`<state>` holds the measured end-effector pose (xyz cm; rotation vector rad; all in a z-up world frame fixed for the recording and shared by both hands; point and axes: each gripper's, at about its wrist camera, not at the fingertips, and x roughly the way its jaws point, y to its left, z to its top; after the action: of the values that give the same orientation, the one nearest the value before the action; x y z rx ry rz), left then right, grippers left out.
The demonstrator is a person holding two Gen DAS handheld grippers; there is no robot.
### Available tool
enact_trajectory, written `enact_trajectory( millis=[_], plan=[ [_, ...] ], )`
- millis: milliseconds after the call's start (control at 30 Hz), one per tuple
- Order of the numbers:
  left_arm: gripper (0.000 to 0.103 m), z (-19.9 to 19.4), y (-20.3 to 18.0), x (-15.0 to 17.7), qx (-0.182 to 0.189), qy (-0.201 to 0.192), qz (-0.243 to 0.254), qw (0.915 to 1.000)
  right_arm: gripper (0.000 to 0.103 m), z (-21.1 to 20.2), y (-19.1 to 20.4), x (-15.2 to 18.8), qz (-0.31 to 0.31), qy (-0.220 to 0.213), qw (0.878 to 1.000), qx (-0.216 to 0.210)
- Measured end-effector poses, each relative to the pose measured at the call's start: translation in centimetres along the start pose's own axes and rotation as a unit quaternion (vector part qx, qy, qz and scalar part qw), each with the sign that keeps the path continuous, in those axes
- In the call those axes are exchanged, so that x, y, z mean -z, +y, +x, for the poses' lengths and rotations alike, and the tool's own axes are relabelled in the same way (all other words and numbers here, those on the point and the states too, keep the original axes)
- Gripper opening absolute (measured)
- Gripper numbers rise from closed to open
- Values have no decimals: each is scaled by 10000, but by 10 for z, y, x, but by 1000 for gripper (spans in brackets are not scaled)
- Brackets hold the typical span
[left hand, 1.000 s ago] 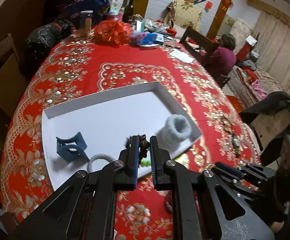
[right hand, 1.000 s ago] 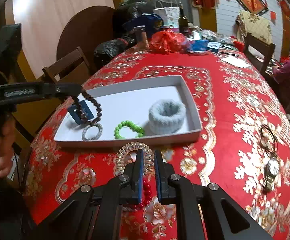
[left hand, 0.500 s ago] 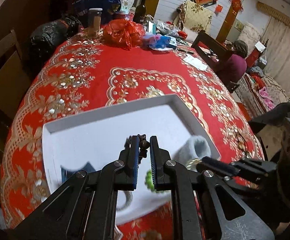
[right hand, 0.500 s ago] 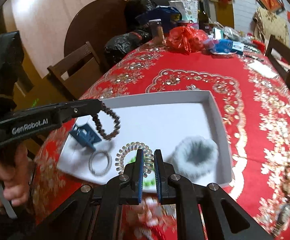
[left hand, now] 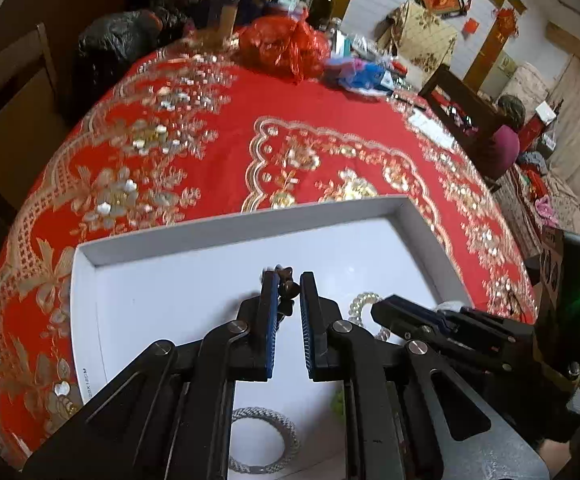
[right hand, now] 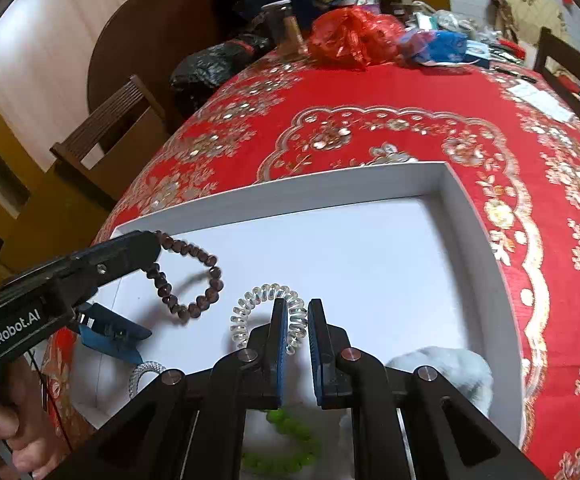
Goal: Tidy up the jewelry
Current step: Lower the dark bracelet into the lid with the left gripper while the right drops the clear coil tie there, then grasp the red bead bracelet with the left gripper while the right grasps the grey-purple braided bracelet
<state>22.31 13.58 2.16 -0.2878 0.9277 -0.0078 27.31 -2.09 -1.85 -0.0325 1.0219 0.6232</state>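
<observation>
Hovering over the white tray (right hand: 370,192), both grippers carry loads for deposit. Near edge: green bead bracelet (right hand: 285,432), grey braided ring (left hand: 263,440), blue hair clip (right hand: 109,330) and a fluffy grey scrunchie (right hand: 450,364) at the near right corner. Right gripper (right hand: 298,322) pinches a clear spiral hair tie (right hand: 249,304) at its rim, loop hanging free. Left gripper (right hand: 157,246) is clamped on a brown bead bracelet (right hand: 193,280), dangling just above the bare floor mid-tray; likely release is next.

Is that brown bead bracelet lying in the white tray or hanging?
Hanging. The brown bead bracelet dangles from the left hand-held gripper above the white tray.
</observation>
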Motion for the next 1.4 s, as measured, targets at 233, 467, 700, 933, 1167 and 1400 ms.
enact_trajectory(
  millis=[233,467,700,933,1167,1400],
  plan=[
    [14,-6,4,3,-311,-75,7,9995,31,-12,-4,0,147,-204,9997,-40],
    [29,-10,10,2,-510,-112,-63,9986,31,-32,0,-2,109,-483,9986,-191],
    [29,-18,11,10,-522,-78,-79,9986,31,-55,12,10,-35,-569,9980,-280],
    [32,-45,-16,42,-282,-80,294,9991,31,-120,12,69,-91,-740,9970,-226],
    [34,-64,-68,93,263,110,1036,9942,31,-132,-9,140,-339,-259,9989,196],
    [33,-39,-110,146,474,726,1778,9802,31,-130,-42,189,-238,156,9989,377]
  ],
)
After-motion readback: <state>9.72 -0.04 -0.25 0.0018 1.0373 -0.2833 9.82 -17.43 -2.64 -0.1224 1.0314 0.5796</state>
